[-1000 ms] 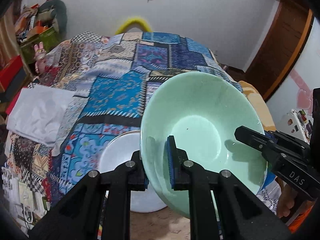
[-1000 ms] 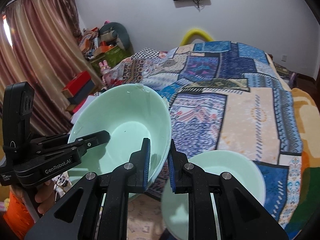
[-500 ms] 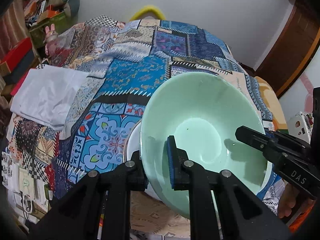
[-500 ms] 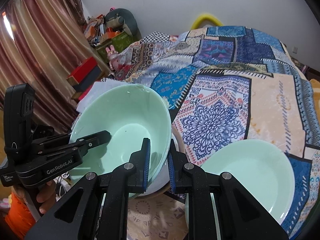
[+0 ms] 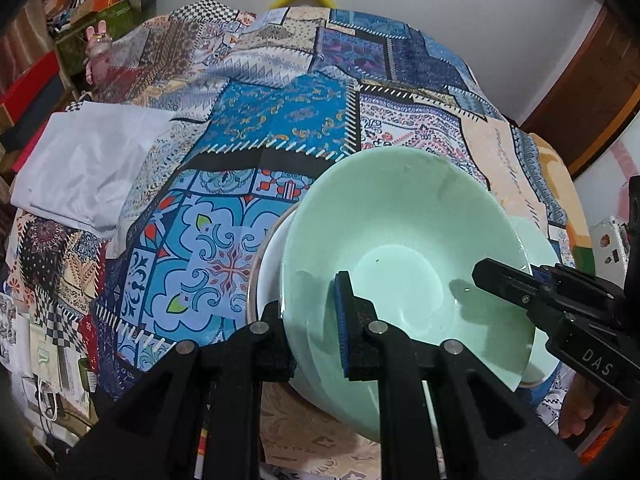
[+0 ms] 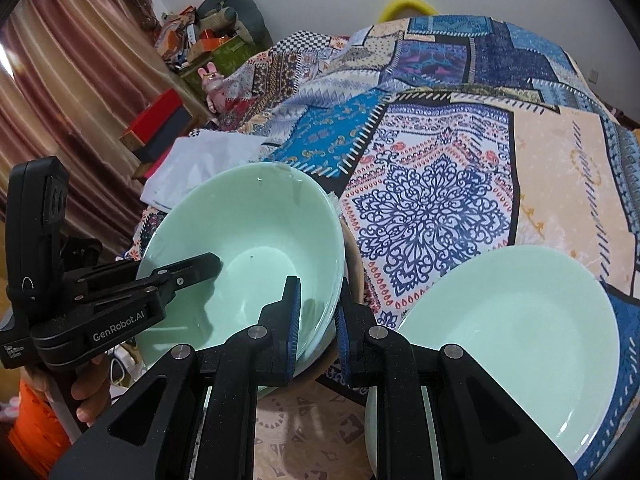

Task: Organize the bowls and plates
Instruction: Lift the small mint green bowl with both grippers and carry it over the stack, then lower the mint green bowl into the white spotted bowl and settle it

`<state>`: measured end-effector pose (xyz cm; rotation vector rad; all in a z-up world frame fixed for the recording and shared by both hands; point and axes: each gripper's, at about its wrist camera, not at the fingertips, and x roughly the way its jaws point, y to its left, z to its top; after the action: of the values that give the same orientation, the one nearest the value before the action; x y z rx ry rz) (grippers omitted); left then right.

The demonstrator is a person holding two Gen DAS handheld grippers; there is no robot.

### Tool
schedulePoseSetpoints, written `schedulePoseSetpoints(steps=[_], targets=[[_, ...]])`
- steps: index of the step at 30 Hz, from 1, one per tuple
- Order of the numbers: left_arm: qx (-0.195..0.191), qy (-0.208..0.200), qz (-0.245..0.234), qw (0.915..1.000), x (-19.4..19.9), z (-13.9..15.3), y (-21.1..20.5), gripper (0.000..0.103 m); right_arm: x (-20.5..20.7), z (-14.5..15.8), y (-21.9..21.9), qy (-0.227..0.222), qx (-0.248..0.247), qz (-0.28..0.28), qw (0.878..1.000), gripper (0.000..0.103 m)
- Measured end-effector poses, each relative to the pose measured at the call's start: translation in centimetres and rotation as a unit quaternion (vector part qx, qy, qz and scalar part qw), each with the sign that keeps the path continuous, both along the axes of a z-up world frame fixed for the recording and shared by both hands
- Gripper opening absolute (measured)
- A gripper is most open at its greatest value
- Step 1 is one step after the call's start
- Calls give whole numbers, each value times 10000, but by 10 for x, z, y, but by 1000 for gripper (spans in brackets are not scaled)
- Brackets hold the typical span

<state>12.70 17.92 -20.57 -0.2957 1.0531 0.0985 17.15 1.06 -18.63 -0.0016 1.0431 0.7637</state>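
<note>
Room, left wrist view: bed [image 5: 280, 128] under a patchwork cover in blue, cream and black, white wall behind, a folded white cloth [image 5: 84, 160] at the left edge of the cover.
Left hand-held gripper [image 5: 316, 316]: pointing steeply down, its fingers closed on the near rim of a pale green bowl [image 5: 400, 248], one finger inside the bowl and one outside.
Bowl: tilted, its opening towards the camera, held over a white dish [image 5: 270, 264] that shows just behind its left side.
Right hand-held gripper, seen from the left: it comes in from the right [image 5: 504, 280] and pinches the opposite rim; fingertips of the person's hand [image 5: 580, 412] show below it.
Room, right wrist view: same bed [image 6: 540, 152], brown curtains [image 6: 68, 92] on the left, red and dark boxes [image 6: 160, 124] stacked beside them.
Right hand-held gripper [image 6: 318, 316]: angled down, its fingers shut on the bowl's [image 6: 248, 240] right rim, blue pads on either side of the wall.
Left hand-held gripper, seen from the right: it grips the bowl's left rim [image 6: 200, 270]; the person's hand [image 6: 86, 392] wraps its handle.
Plate: a pale green plate [image 6: 508, 340] lies on the cover just right of the bowl, apart from it.
</note>
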Motion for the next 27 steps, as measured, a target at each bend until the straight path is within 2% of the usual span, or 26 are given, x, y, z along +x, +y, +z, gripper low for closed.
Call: schedulePoseSetpoints(steps=[12, 21, 26, 27], targets=[[22, 59, -72, 10000, 6, -11, -1, 15, 5, -10, 0, 172, -18, 8, 9998, 15], [-35, 210, -86, 9997, 6, -9, 0, 15, 0, -9, 3, -4, -168, 111, 9998, 18], [314, 179, -132, 9993, 3, -2, -8, 19, 0, -11, 0, 34, -96, 96, 9999, 17], [403, 156, -125, 9990, 2, -1, -9, 26, 0, -11, 0, 28, -89, 90, 9999, 17]])
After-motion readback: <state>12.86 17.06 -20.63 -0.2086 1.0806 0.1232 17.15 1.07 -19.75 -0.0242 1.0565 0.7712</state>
